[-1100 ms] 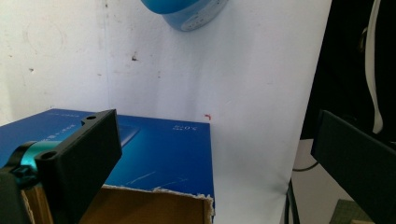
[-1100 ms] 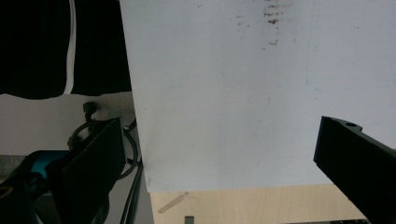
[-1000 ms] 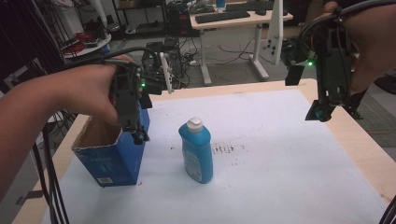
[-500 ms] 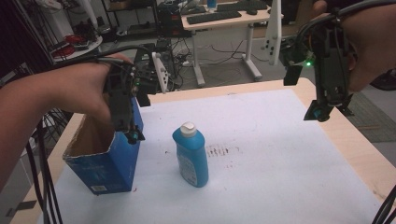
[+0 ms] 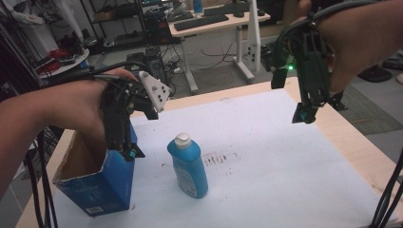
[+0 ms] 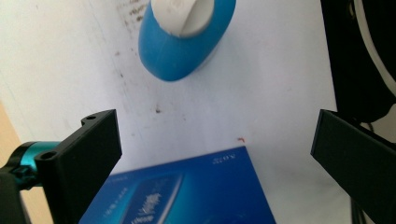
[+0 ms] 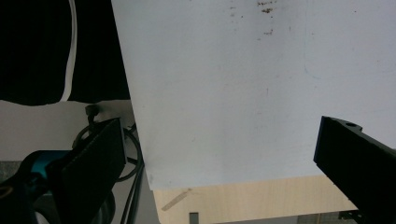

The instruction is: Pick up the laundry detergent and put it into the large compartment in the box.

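A blue bottle (image 5: 187, 166) with a white cap stands upright on the white sheet (image 5: 266, 156). To its left stands an open blue cardboard box (image 5: 102, 185) with a torn rim. My left gripper (image 5: 127, 153) points down at the box's right wall, between box and bottle. In the left gripper view the left gripper (image 6: 215, 158) is open; the box's printed face (image 6: 187, 193) lies below its jaws and the bottle (image 6: 187, 37) farther off. My right gripper (image 5: 304, 114) hangs in the air over the sheet's far right. It is also open (image 7: 219, 158), with nothing between its jaws.
The white sheet (image 7: 233, 93) covers most of a wooden table, whose bare edge (image 5: 361, 152) shows on the right. Dark smudges (image 5: 221, 159) mark the sheet beside the bottle. Cables (image 5: 35, 190) hang at the left edge. Desks and shelves stand beyond the table.
The left hand has rolled, so its grey plate now shows, and box and bottle sit slightly lower and more to the left in the view. The right gripper still hovers at the right.
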